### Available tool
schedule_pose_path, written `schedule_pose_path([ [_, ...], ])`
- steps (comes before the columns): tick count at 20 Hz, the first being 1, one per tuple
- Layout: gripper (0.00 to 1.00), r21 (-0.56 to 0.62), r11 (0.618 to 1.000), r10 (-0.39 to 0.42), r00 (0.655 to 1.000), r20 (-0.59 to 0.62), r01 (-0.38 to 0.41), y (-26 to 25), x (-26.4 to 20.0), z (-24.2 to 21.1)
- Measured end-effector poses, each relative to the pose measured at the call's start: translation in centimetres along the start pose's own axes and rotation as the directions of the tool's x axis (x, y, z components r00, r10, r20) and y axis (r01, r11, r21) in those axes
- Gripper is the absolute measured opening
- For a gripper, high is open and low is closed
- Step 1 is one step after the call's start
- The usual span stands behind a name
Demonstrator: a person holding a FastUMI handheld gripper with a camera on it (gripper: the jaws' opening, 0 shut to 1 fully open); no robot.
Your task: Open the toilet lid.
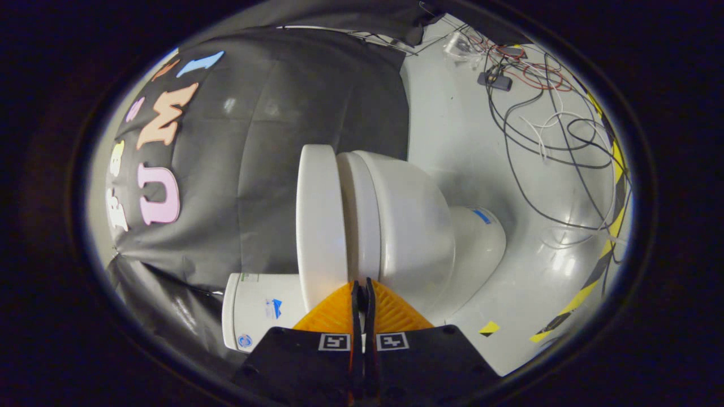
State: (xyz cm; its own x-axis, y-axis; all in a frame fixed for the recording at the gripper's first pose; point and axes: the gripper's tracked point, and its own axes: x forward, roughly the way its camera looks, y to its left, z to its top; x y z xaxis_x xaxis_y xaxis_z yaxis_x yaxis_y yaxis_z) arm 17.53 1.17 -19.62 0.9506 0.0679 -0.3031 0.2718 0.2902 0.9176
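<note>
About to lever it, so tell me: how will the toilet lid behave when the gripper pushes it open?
The toilet lid looks like a thick, rigid slab, so it should swing as one piece rather than flex. Its glossy surface may let the fingers slip. The gripper, fingers together, sits at the gap between lid and seat; the lid probably pivots near the tank.

The tongs (362, 291), pressed together, point at the gap between lid (321, 226) and bowl (407, 226).
</note>
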Motion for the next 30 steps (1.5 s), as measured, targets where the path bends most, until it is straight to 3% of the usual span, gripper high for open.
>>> schedule_pose_path([
  [1,0.08,-0.033,0.999,-0.003,1.0,0.002,0.003,0.8,-0.1,0.3],
  [6,0.08,-0.109,0.993,0.047,0.997,-0.063,-0.053,2.7,0.7,0.8],
  [9,0.08,-0.204,0.978,0.028,0.997,-0.067,-0.041,2.9,0.4,1.3],
  [13,0.08,-0.105,0.993,0.056,0.998,0.002,-0.056,2.2,-0.4,1.3],
  [16,0.05,-0.192,0.981,-0.003,1.0,-0.012,0.001,2.2,-0.9,0.5],
  [19,0.02,-0.184,0.981,0.058,0.998,0.021,-0.053,5.0,-1.7,0.9],
  [22,0.02,-0.267,0.964,0.011,0.999,0.043,0.001,5.5,-2.4,1.0],
  [28,0.01,-0.403,0.915,0.011,0.994,0.11,0.034,11.0,-4.5,1.0],
  [30,0.01,-0.423,0.906,0.055,0.99,0.127,0.005,13.2,-4.8,0.6],
])
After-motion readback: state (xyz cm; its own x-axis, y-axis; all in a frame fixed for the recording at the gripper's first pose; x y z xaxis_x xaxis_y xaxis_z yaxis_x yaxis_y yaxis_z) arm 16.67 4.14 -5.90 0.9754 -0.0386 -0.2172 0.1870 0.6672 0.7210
